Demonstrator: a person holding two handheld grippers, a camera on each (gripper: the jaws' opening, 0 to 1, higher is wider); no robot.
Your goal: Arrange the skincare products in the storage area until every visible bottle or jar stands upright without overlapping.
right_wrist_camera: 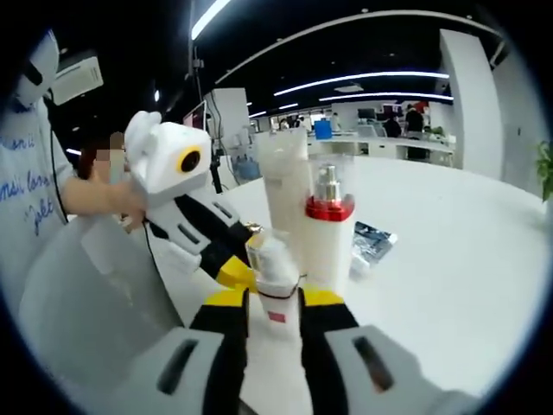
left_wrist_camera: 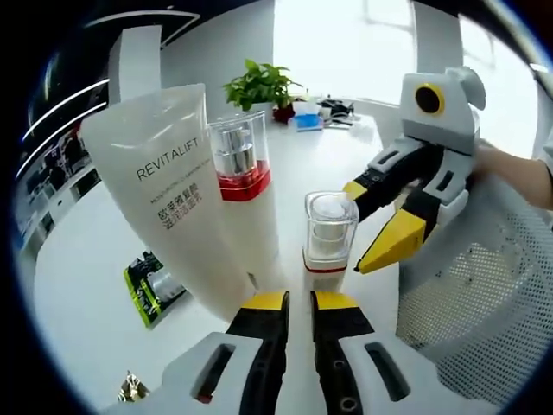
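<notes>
Three skincare items stand close together on the white table (left_wrist_camera: pixel 78 294). They are a tall white REVITALIFT tube (left_wrist_camera: pixel 164 186), a white pump bottle (left_wrist_camera: pixel 244 181) with a clear cap and red band, and a small clear-capped bottle (left_wrist_camera: pixel 328 233). My left gripper (left_wrist_camera: pixel 299 303) sits low in front of them, jaws almost together with nothing between. In the right gripper view, my right gripper (right_wrist_camera: pixel 275 303) is shut on the small bottle (right_wrist_camera: pixel 273 268), with the pump bottle (right_wrist_camera: pixel 327 220) and tube (right_wrist_camera: pixel 283 173) just behind. The right gripper (left_wrist_camera: pixel 370 223) reaches in from the right; the left gripper (right_wrist_camera: pixel 235 272) comes in from the left.
A green packet (left_wrist_camera: pixel 151 285) lies flat left of the tube and appears as the green packet (right_wrist_camera: pixel 373 242) in the right gripper view. A white mesh basket (left_wrist_camera: pixel 471 303) stands at the right. A potted plant (left_wrist_camera: pixel 259 86) and small items sit at the table's far side. A person's hand (left_wrist_camera: pixel 505 169) holds the right gripper.
</notes>
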